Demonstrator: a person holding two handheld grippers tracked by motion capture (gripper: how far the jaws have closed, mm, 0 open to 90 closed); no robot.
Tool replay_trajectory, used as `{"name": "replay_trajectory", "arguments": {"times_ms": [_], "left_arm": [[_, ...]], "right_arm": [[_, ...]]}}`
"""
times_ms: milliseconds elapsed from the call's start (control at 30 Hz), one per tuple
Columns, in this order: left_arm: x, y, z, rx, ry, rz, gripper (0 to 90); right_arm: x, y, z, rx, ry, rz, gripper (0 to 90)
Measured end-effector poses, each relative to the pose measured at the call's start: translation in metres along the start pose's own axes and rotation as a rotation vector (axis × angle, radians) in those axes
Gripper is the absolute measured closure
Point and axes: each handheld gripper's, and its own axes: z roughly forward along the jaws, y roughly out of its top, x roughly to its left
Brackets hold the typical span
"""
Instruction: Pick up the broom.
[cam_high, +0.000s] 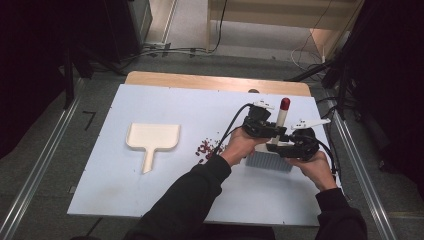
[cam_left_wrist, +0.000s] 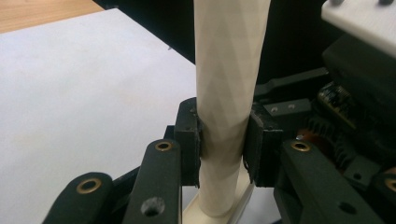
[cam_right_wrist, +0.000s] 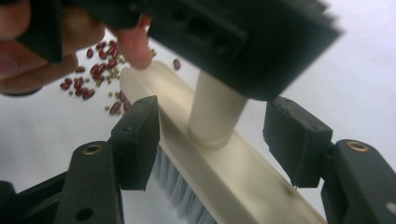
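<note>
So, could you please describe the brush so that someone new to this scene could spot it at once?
Start at the white table and go to its right side, where the two hands meet. The brush stands there on grey bristles, its cream handle upright in the left gripper. Its red-tipped handle sets it apart from the flat cream dustpan.

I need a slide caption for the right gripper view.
Open right gripper straddles the cream plastic brush near scattered red beans.

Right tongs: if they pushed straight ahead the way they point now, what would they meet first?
Probably the brush: the open right tongs straddle its cream head, with the handle's base right ahead between the pads. The left tongs clamp that handle higher up. Depth is hard to judge.
</note>
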Motion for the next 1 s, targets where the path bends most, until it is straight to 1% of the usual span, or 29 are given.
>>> {"name": "replay_trajectory", "arguments": {"times_ms": [100, 233, 333, 400, 467, 533, 633, 667, 700, 733, 767, 800, 867, 900, 933, 1000], "left_arm": [[0.000, 0.000, 0.000, 0.004, 0.001, 0.009, 71.4], [-0.001, 0.001, 0.000, 0.010, -0.003, 0.023, 71.3], [-0.001, 0.001, 0.000, 0.012, -0.002, 0.020, 71.2], [-0.001, 0.000, 0.000, 0.009, -0.003, 0.015, 71.1], [-0.002, 0.000, 0.000, 0.006, -0.001, 0.007, 71.0], [-0.003, 0.000, 0.000, 0.004, -0.003, 0.010, 70.9], [-0.005, -0.001, 0.000, -0.001, -0.005, 0.029, 70.8], [-0.006, -0.002, -0.001, -0.001, -0.007, 0.030, 70.6], [-0.006, -0.002, -0.001, -0.001, -0.011, 0.026, 70.1], [-0.006, -0.002, -0.001, -0.001, -0.016, 0.019, 70.1], [-0.006, -0.003, -0.001, -0.002, -0.016, 0.013, 69.9], [-0.007, -0.004, 0.000, -0.006, -0.012, 0.014, 69.3], [-0.008, -0.005, 0.000, -0.007, -0.006, 0.016, 68.5], [-0.008, -0.005, 0.000, -0.009, -0.004, 0.012, 68.3], [-0.008, -0.005, -0.001, -0.011, -0.004, 0.011, 68.1], [-0.008, -0.006, -0.002, -0.015, -0.005, 0.008, 67.0]], "right_arm": [[0.001, 0.001, 0.004, 0.033, 0.006, -0.023, 34.5], [-0.001, 0.004, 0.005, 0.051, 0.017, -0.041, 34.5], [-0.001, 0.004, 0.004, 0.054, 0.018, -0.050, 35.6], [0.001, 0.003, 0.004, 0.050, 0.010, -0.068, 37.3], [0.001, 0.003, 0.003, 0.051, 0.008, -0.066, 37.7], [0.002, 0.003, 0.002, 0.051, 0.009, -0.070, 38.2], [0.002, 0.002, 0.001, 0.056, 0.005, -0.097, 39.1], [0.003, 0.002, 0.000, 0.058, 0.003, -0.112, 40.0], [0.004, 0.001, -0.001, 0.060, 0.004, -0.127, 46.0], [0.004, 0.001, -0.001, 0.060, 0.004, -0.127, 46.0], [0.004, 0.001, -0.001, 0.066, 0.015, -0.128, 49.4], [0.005, 0.000, 0.000, 0.076, 0.023, -0.133, 50.6], [0.008, 0.000, 0.004, 0.105, 0.009, -0.149, 51.4], [0.009, -0.001, 0.007, 0.116, 0.011, -0.156, 51.8], [0.010, -0.001, 0.008, 0.123, 0.014, -0.155, 52.8], [0.010, -0.001, 0.010, 0.121, 0.015, -0.162, 54.7]]}}
